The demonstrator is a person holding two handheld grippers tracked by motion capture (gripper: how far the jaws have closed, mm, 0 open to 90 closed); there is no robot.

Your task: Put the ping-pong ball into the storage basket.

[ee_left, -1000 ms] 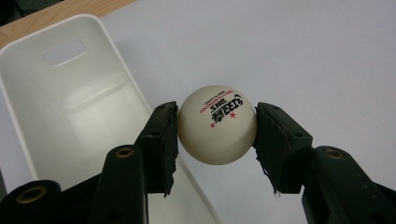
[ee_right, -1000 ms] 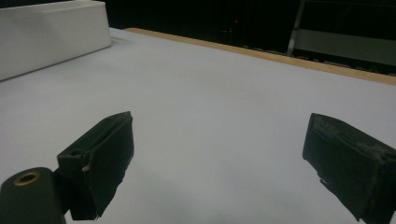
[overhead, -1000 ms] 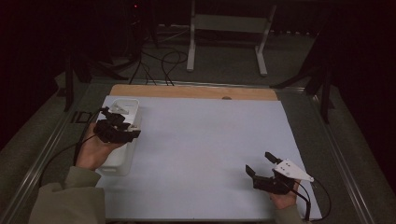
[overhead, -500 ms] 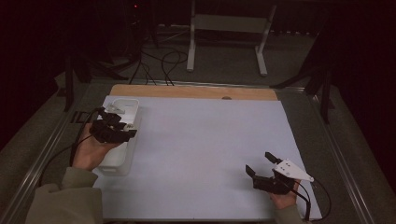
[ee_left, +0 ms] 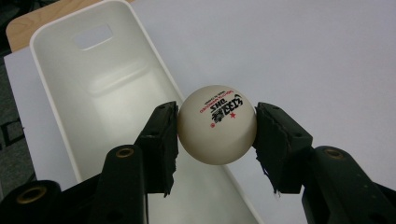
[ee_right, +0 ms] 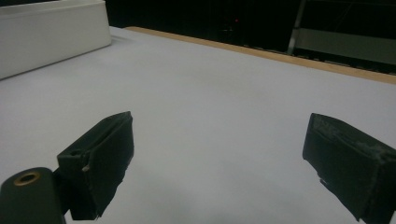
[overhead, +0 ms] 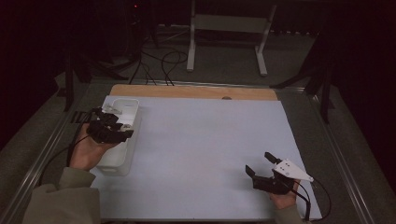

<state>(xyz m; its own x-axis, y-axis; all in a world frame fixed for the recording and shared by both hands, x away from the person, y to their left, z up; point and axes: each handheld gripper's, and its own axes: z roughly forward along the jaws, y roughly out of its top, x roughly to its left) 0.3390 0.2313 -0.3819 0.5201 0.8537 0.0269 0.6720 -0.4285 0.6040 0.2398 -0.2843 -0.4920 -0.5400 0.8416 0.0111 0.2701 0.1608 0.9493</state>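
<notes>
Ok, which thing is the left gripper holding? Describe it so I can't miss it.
Start at the white bin on the left edge of the table. Just above it, the left gripper clamps a white ball, round, with red and black DHS print.

"DHS" is printed in black on the ball (ee_left: pixel 217 124), seen upside down in the left gripper view. A red star sits beside the letters, with a line of small red print next to them, too small to be read. No other text, numbers or signs can be read on anything else.
</notes>
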